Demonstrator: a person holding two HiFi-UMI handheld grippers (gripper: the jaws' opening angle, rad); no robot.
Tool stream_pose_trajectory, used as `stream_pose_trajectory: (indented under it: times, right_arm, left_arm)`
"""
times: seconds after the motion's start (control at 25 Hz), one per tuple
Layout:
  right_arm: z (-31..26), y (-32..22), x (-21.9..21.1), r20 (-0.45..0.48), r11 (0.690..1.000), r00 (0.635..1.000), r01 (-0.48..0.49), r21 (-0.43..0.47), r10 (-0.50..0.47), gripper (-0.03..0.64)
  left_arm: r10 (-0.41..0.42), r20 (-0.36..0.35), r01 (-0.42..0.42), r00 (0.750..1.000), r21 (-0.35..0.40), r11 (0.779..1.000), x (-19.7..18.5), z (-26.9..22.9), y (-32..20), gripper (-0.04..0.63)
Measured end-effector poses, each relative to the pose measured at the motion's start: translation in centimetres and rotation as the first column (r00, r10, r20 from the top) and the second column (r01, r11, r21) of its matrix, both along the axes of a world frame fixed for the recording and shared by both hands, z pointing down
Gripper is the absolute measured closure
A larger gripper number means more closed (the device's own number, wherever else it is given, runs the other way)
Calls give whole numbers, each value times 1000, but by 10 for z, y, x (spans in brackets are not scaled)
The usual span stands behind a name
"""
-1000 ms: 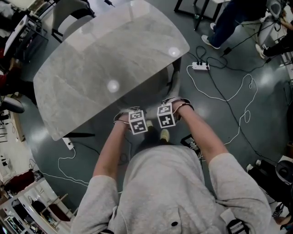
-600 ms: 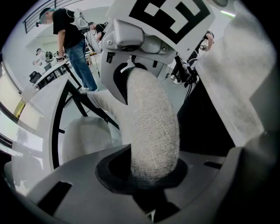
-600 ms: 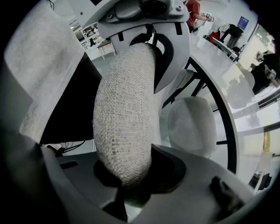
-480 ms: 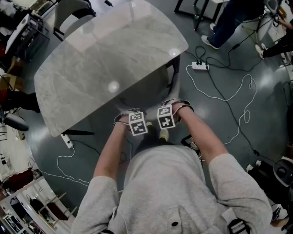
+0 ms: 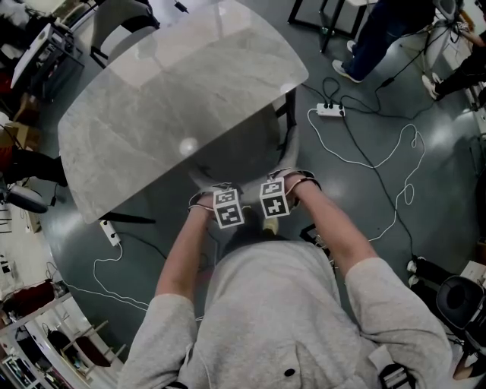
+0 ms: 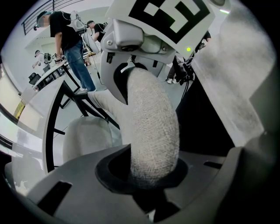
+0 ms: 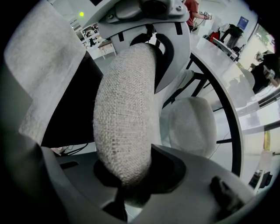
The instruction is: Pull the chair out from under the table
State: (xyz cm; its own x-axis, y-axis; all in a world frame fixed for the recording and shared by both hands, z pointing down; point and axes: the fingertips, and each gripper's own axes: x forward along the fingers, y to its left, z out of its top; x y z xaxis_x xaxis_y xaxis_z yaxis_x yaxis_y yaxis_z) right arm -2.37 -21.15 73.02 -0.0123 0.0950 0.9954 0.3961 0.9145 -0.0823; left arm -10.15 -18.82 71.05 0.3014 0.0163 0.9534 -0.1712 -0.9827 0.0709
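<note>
Both hands are on the chair (image 5: 254, 156). It sits tucked under the surface (image 5: 175, 83), with only its back and a dark leg showing past the edge just ahead of the two tools. The left hand-held gripper (image 5: 226, 207) is clamped on the top rim of the chair back. In the left gripper view that grey woven rim (image 6: 148, 131) runs straight down into the left hand-held gripper (image 6: 151, 175), whose jaws are part-way closed and pinched on the fabric.

The right hand-held gripper (image 5: 275, 196) sits just beside the left one on the same rim, almost cube to cube. The right gripper view tells the same story: the padded rim (image 7: 124, 127) fills the gap of the right hand-held gripper (image 7: 127, 175), jaws pressed against it and holding firm. Each gripper view catches its partner further along the rim, at the top of the picture.

The pale marbled surface stretches ahead of both tools and covers most of the chair's seat. Off to the right of the right hand-held gripper, a white power strip (image 5: 332, 111) lies on the dark floor (image 5: 425, 197), with a white cable (image 5: 380, 163) looping away from it. Further out on that side is a person's leg in jeans (image 5: 376, 34). Beyond the far edge of the surface, well ahead of the left hand-held gripper, stands another chair (image 5: 114, 19).
</note>
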Motion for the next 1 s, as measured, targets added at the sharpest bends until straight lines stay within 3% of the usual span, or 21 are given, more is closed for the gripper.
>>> stream_pose_trajectory:
  times: [1.0]
  right_arm:
    - [-1, 31, 15, 2, 999, 999, 34, 8, -34, 512]
  left_arm:
    - [-32, 3, 32, 999, -6, 999, 17, 0, 34, 495]
